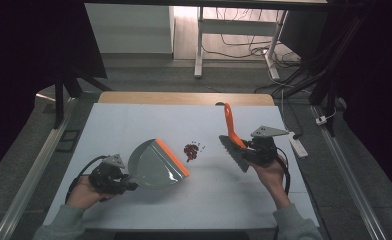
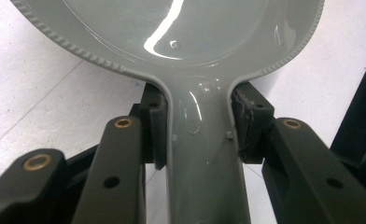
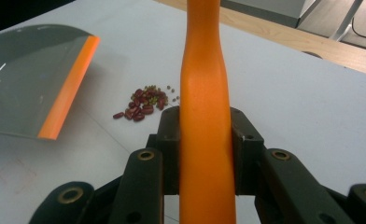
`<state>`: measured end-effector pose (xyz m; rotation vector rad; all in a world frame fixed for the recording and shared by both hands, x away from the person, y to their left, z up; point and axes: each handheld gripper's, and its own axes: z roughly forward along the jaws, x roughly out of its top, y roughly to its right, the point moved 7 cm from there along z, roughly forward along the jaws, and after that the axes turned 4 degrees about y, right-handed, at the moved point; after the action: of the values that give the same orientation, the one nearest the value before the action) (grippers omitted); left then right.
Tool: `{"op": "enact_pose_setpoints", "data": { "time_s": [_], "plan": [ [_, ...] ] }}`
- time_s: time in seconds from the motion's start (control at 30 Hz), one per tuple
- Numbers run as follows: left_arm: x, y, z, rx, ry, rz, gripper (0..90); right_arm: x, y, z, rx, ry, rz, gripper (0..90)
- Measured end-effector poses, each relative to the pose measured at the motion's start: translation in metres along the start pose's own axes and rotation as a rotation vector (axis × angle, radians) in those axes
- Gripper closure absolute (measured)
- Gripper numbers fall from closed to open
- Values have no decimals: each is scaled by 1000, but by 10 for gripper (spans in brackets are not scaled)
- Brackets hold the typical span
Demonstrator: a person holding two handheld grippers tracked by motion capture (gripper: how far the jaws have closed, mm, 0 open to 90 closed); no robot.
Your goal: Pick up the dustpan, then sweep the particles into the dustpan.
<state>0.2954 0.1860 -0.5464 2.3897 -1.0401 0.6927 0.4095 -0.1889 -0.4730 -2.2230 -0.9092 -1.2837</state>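
A grey dustpan (image 1: 154, 165) with an orange lip lies left of centre on the white table, its lip facing a small pile of red beans (image 1: 191, 151). My left gripper (image 1: 128, 183) is shut on the dustpan's handle (image 2: 202, 154), pads pressed on both sides, with the grey pan (image 2: 190, 28) ahead. My right gripper (image 1: 250, 148) is shut on the orange handle (image 1: 230, 124) of a brush, whose dark bristles (image 1: 234, 152) point down-left, right of the beans. The right gripper view shows this handle (image 3: 204, 84) between the pads, with the beans (image 3: 144, 105) and dustpan (image 3: 31, 79) beyond.
The white table top (image 1: 134, 120) has a wooden strip (image 1: 184, 98) along its far edge. A white power strip (image 1: 299, 146) lies off the table's right edge. Desk legs and cables (image 1: 239, 45) stand on the floor behind.
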Motion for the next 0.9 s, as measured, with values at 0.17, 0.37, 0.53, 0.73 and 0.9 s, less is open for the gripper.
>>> {"op": "enact_pose_setpoints", "data": {
  "time_s": [0.17, 0.37, 0.53, 0.73, 0.9],
  "plan": [
    [-2, -1, 0, 1, -16, -10, 618, 11, -4, 8, 12, 13, -10, 704],
    [-6, -5, 1, 0, -39, -28, 617, 23, -8, 24, 27, 19, -26, 704],
    [-7, -4, 3, -3, -47, -28, 617, 26, -9, 34, 35, 11, -24, 704],
    [-5, -1, 8, -8, -54, -9, 617, 28, -7, 44, 41, 4, -18, 704],
    [-3, 0, 12, -12, -61, -9, 617, 33, -2, 48, 28, 1, -27, 704]
  ]
}}
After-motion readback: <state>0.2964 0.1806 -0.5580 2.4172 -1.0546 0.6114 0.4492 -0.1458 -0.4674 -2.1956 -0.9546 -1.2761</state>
